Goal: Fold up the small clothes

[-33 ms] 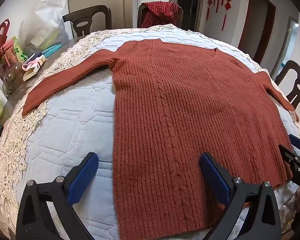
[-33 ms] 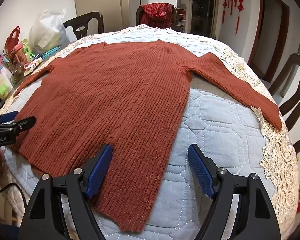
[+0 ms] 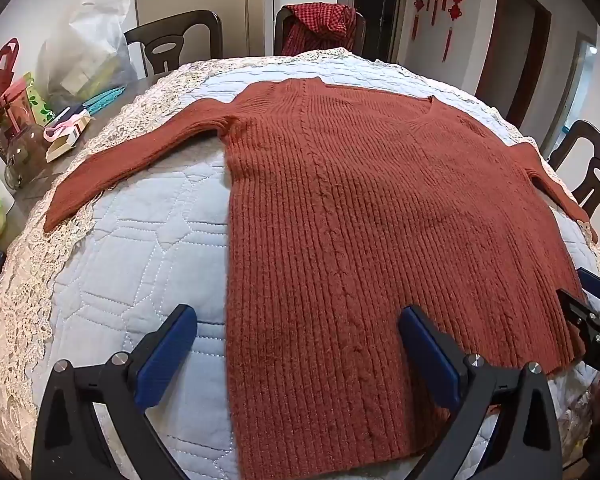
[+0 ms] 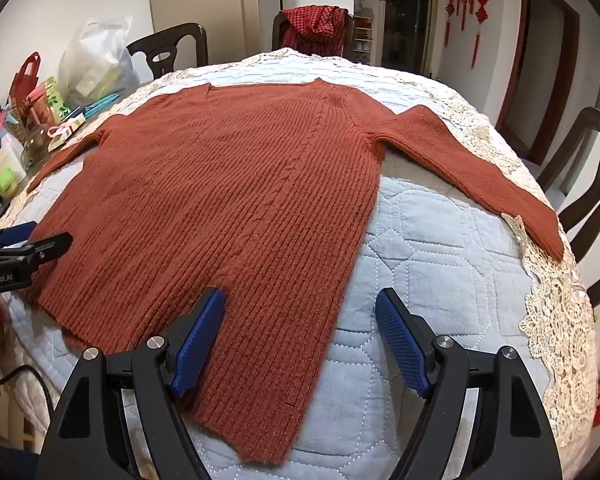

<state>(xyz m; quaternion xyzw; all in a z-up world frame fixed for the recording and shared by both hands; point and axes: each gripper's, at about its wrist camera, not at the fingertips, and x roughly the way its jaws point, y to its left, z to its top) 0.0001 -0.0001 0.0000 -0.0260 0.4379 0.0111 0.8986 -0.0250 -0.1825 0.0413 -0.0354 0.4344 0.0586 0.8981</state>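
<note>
A rust-red ribbed knit sweater (image 3: 360,216) lies flat on a quilted pale blue cloth (image 3: 140,264), both sleeves spread out; it also shows in the right wrist view (image 4: 228,208). My left gripper (image 3: 298,354) is open, hovering over the sweater's lower left hem corner. My right gripper (image 4: 300,340) is open, hovering over the lower right hem corner. Each gripper shows at the edge of the other's view: the right gripper (image 3: 592,312) and the left gripper (image 4: 20,244). Neither holds cloth.
A lace tablecloth edge (image 4: 560,320) rings the quilt. Bags, jars and boxes (image 3: 28,120) crowd the table's left side. Dark chairs (image 3: 176,40) stand around the table; one carries a red checked garment (image 3: 320,28). A doorway (image 4: 540,60) is at right.
</note>
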